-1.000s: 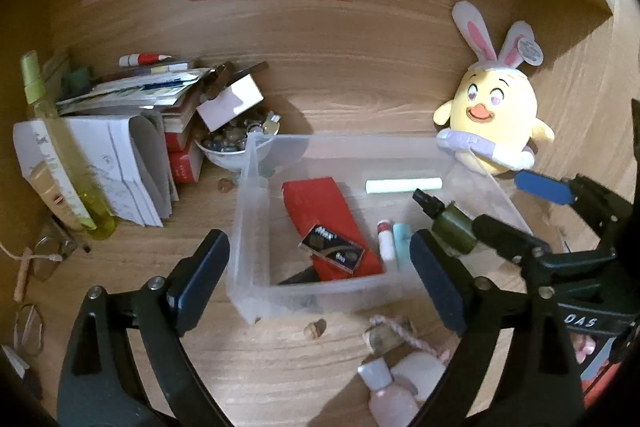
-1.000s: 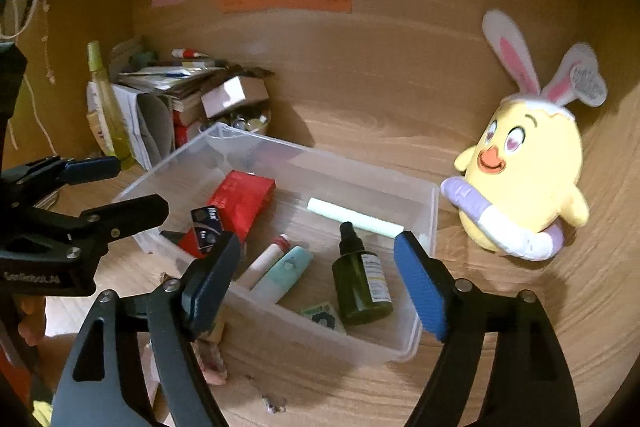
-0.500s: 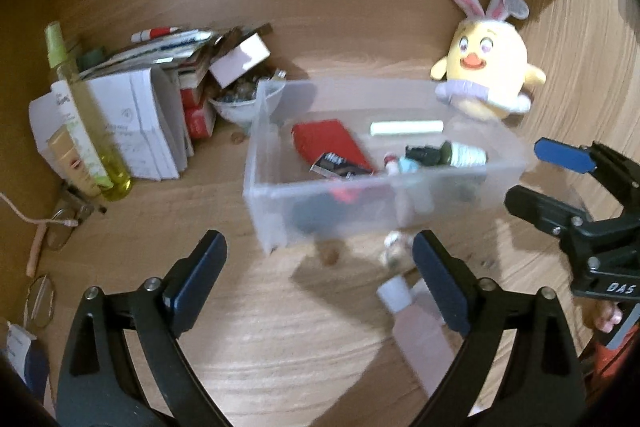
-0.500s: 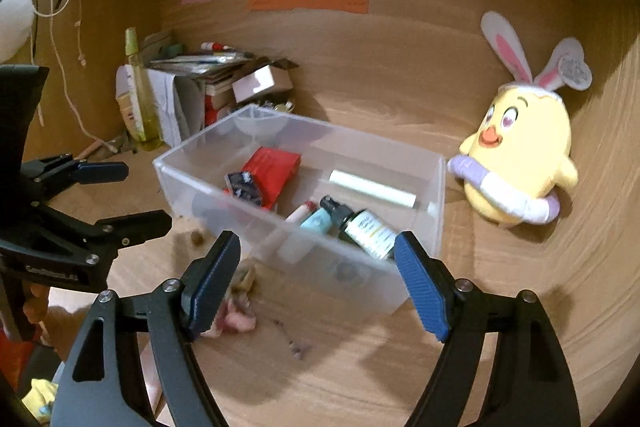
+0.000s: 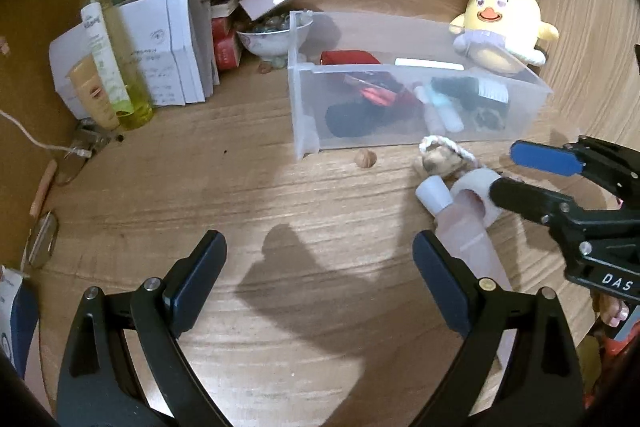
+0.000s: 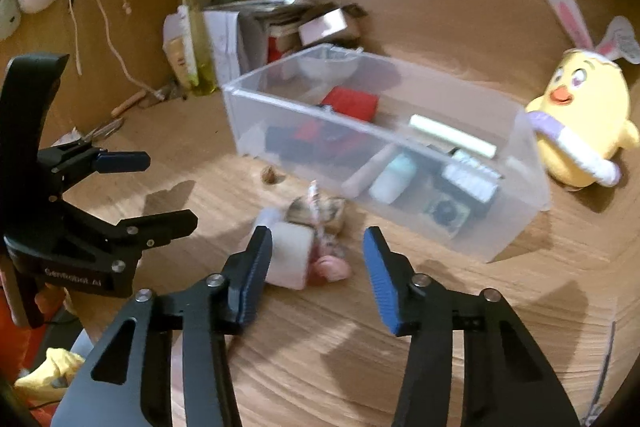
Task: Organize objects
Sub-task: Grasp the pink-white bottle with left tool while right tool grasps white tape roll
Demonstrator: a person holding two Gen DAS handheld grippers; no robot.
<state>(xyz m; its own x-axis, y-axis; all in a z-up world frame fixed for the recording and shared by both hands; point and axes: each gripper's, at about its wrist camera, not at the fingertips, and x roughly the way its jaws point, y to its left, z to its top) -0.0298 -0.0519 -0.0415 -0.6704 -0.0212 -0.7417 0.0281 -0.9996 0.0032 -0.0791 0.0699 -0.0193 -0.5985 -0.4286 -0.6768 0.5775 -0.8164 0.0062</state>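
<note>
Left wrist view looks down on the wooden counter (image 5: 240,211), where the left claw (image 5: 318,279) hangs with its two black fingers spread wide and nothing between them. Ahead stands the clear plastic bin (image 5: 400,115), holding a red flat pouch (image 5: 348,58), a pale green stick (image 5: 428,63), small tubes and a dark bottle, blurred through the wall. Just in front of the bin's near wall lies a small heap of loose things: a brown speckled shell-like lump on a braided cord (image 5: 438,159), a translucent pink bottle with a white cap (image 5: 460,227) lying on its side, and a white roll of tape (image 5: 478,187). A small brown nut (image 5: 366,159) sits alone near the bin's corner.

From the right wrist view, the right claw (image 6: 316,279), with blue pads, has just been closing; its jaws stand partly apart, over the heap, the left finger beside the white roll (image 6: 292,255), with only bare counter and a pink piece in the gap. I cannot tell whether any pad touches anything.

A yellow chick plush with rabbit ears (image 5: 500,27) sits against the bin's far right corner. Left of the bin are a white bowl of pebbles (image 5: 274,39), stacked papers and a tall yellow-green spray bottle (image 5: 112,59).
</note>
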